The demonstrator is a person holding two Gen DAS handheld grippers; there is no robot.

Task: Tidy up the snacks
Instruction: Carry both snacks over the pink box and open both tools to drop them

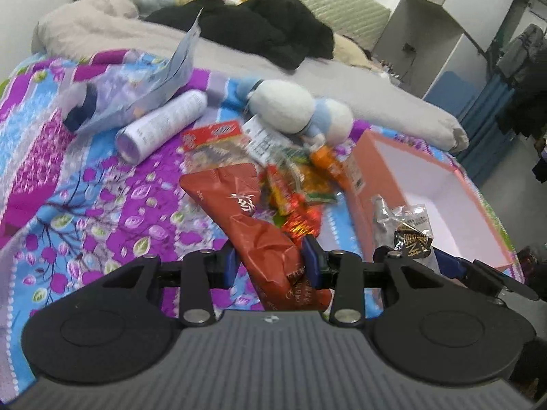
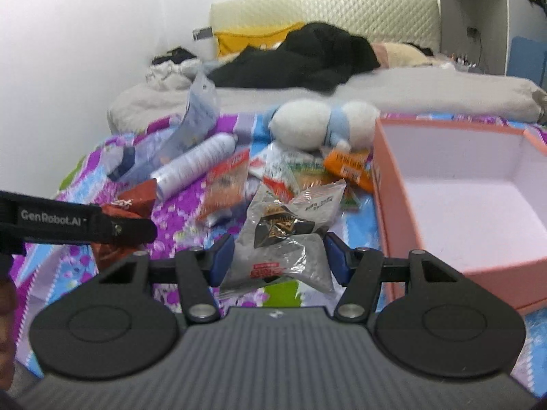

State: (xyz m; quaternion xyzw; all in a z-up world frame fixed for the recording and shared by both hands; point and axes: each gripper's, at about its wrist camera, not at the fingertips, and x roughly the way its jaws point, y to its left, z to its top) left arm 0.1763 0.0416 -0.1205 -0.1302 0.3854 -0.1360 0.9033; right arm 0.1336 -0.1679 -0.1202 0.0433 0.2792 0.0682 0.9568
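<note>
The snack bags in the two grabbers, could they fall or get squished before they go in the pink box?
Maybe. The left gripper pinches only the bottom end of the long red bag, so it could swing or slip out. The right gripper squeezes the crinkly silver bag across its middle, which might crush what is inside. The pink box looks empty and light, so a bump might push it.

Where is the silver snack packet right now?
In the right wrist view, the silver snack packet sits clamped in the right gripper, above the floral bedspread, just left of the pink box.
</note>
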